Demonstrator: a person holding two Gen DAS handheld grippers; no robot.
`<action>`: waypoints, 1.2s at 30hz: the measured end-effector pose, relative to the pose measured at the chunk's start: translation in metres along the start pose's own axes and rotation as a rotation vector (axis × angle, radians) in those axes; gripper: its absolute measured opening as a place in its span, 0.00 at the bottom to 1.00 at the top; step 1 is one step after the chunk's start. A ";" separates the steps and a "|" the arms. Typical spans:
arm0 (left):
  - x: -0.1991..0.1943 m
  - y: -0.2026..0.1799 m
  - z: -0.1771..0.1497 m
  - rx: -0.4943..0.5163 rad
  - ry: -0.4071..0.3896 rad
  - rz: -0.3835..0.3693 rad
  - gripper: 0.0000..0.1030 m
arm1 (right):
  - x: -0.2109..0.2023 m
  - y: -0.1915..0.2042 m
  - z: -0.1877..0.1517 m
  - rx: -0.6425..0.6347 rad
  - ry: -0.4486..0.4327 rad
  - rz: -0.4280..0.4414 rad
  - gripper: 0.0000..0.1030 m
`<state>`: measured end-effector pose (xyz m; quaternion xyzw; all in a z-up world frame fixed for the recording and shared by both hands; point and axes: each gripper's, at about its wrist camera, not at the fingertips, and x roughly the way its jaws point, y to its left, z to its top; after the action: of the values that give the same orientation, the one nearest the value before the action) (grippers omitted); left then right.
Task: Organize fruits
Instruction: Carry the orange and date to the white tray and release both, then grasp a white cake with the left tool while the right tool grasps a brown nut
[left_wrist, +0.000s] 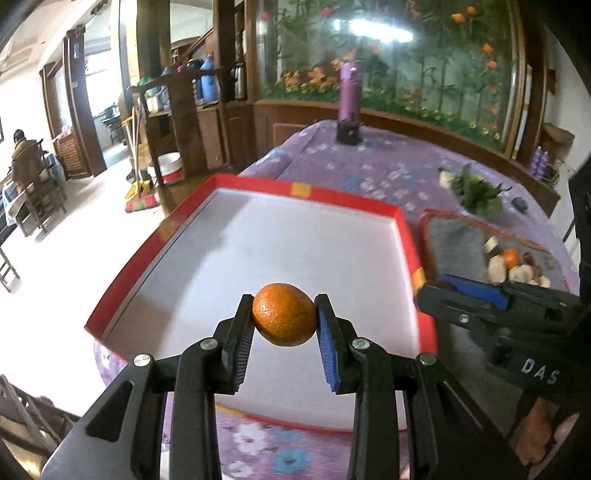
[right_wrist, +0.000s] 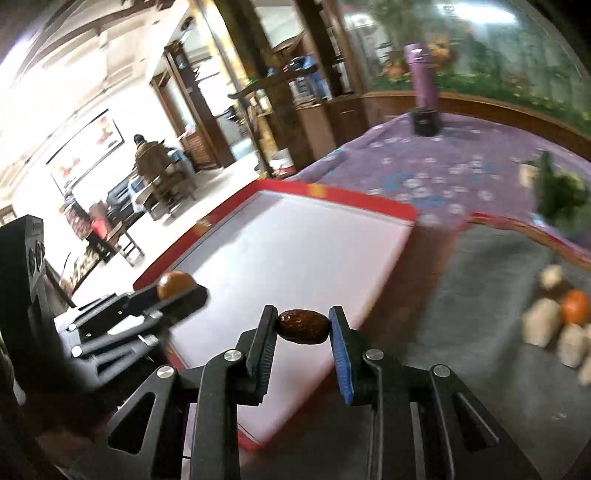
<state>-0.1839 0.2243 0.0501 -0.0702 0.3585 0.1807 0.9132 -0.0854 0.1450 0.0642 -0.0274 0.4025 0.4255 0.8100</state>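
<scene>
Round orange mandarin with pitted skin (left_wrist: 284, 314) is clamped between the left gripper (left_wrist: 283, 314) pads, held above the near part of the large shallow red-rimmed box with white floor (left_wrist: 258, 254), off the floor. Small dark-brown glossy oval fruit, looks like a date (right_wrist: 303, 326), is pinched end to end by the right gripper (right_wrist: 303, 327), jaws narrow around it; it sits over the near right edge of the same red box, where that edge meets the second tray. That second tray, red-edged with a grey liner (left_wrist: 454, 240), sits just right of the red box on the purple floral tablecloth (left_wrist: 369, 162). Toward its right side lies a pile: another orange mandarin (left_wrist: 511, 257), several pale beige chunks (left_wrist: 496, 267), some small dark-brown pieces; exact kind of the pale ones not readable. Right gripper view is motion-blurred. Each gripper is visible in the other's camera, side by side near the table's near edge. Beyond the grey tray, a bunch of green leaves (left_wrist: 478, 192) on the cloth. At the table's far edge, a purple cylindrical bottle on a black base (left_wrist: 350, 99). A person in a brown jacket (left_wrist: 24, 155) sits in the background room.
</scene>
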 end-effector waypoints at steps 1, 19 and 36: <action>0.004 0.003 -0.002 -0.003 0.011 0.008 0.29 | 0.010 0.007 0.000 -0.008 0.016 0.007 0.28; -0.018 -0.016 0.001 0.052 -0.038 0.073 0.56 | -0.029 -0.024 0.000 0.067 -0.059 -0.006 0.47; -0.008 -0.205 0.004 0.388 0.055 -0.301 0.61 | -0.150 -0.305 -0.039 0.449 -0.138 -0.677 0.53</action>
<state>-0.1088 0.0333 0.0581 0.0490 0.3968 -0.0316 0.9161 0.0597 -0.1643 0.0481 0.0477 0.3982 0.0374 0.9153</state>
